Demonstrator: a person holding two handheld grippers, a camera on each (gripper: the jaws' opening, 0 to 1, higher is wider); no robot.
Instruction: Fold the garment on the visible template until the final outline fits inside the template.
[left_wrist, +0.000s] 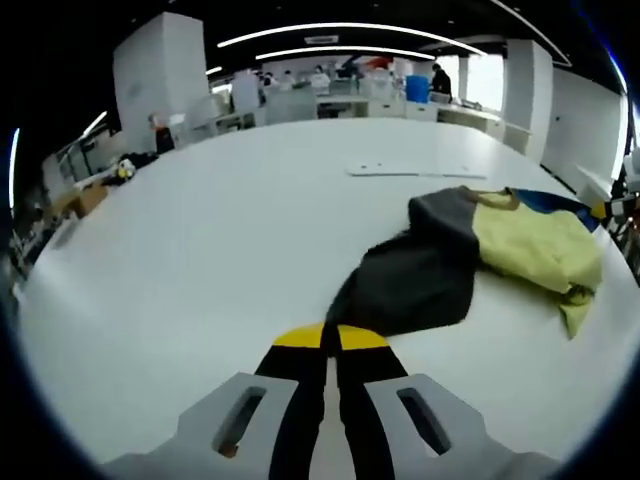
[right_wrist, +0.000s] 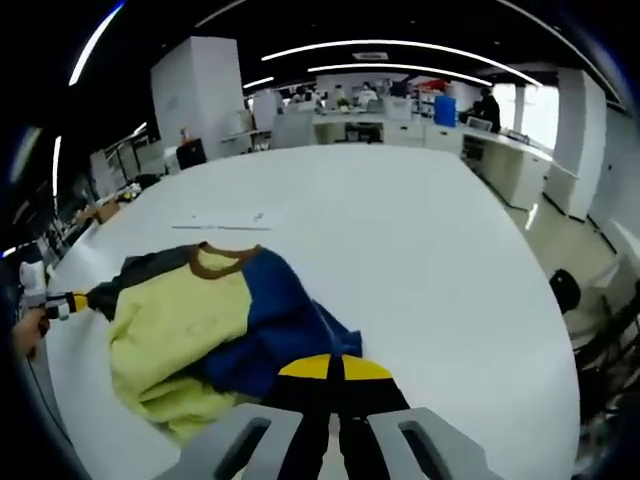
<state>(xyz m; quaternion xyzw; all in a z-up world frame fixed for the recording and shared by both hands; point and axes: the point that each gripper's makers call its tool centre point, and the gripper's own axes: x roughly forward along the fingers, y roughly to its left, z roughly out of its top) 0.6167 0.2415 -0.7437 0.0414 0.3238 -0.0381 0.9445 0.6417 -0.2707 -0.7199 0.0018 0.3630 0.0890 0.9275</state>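
White table (left_wrist: 200, 250) carries everything | garment (left_wrist: 500, 250), yellow, grey and blue, crumpled on it, no print readable | my left gripper (left_wrist: 331, 338) pinched on its grey sleeve | my right gripper (right_wrist: 334, 368) pinched on its blue edge | template sheet (left_wrist: 415, 171) flat beyond
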